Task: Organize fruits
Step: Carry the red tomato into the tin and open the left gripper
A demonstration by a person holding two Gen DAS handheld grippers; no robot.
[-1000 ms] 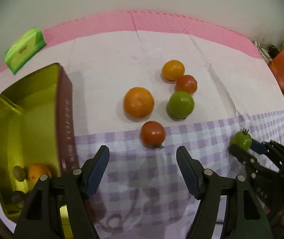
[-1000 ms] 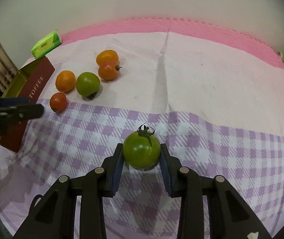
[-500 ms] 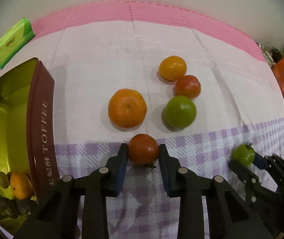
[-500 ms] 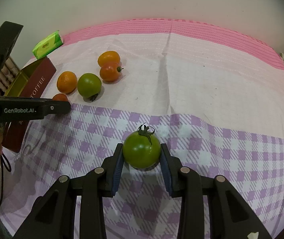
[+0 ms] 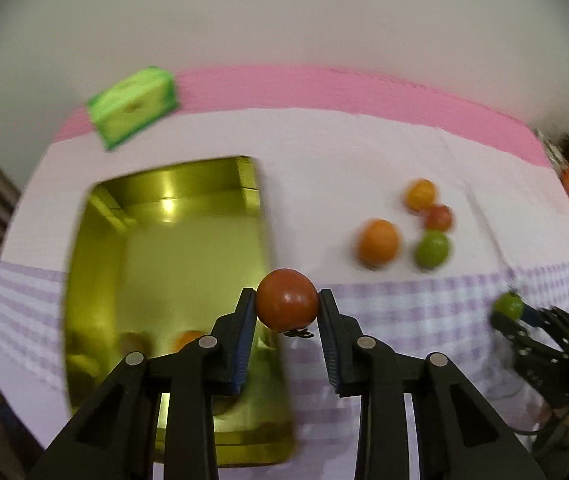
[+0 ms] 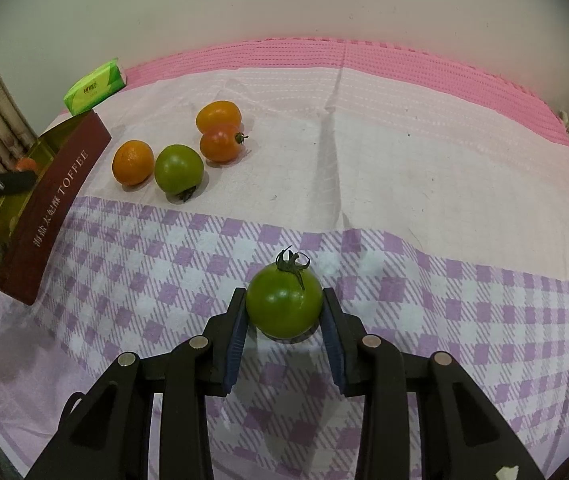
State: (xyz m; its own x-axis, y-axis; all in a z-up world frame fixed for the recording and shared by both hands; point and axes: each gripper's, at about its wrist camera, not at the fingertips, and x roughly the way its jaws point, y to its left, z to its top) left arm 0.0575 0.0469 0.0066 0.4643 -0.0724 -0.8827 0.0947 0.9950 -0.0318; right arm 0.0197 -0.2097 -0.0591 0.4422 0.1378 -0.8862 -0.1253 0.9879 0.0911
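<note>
Left wrist view, blurry: gold tin (image 5: 96, 280) on cloth (image 5: 364, 152), maybe fruit inside; left gripper (image 5: 286, 312) clamps red tomato (image 5: 286, 300) above tin's edge. Right gripper (image 6: 284, 312) clamps green tomato (image 6: 284, 306) on checked cloth.

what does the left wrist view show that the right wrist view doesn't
Only the left wrist view shows the left gripper shut on a red tomato above the tin's gold inside, and the right gripper from the side.

Only the right wrist view shows the tin's TOFFEE lettering on its maroon side, and the right gripper close up, shut on a green tomato on the checked cloth.

Both show the green packet, the four loose fruits, the tin and the green tomato.
</note>
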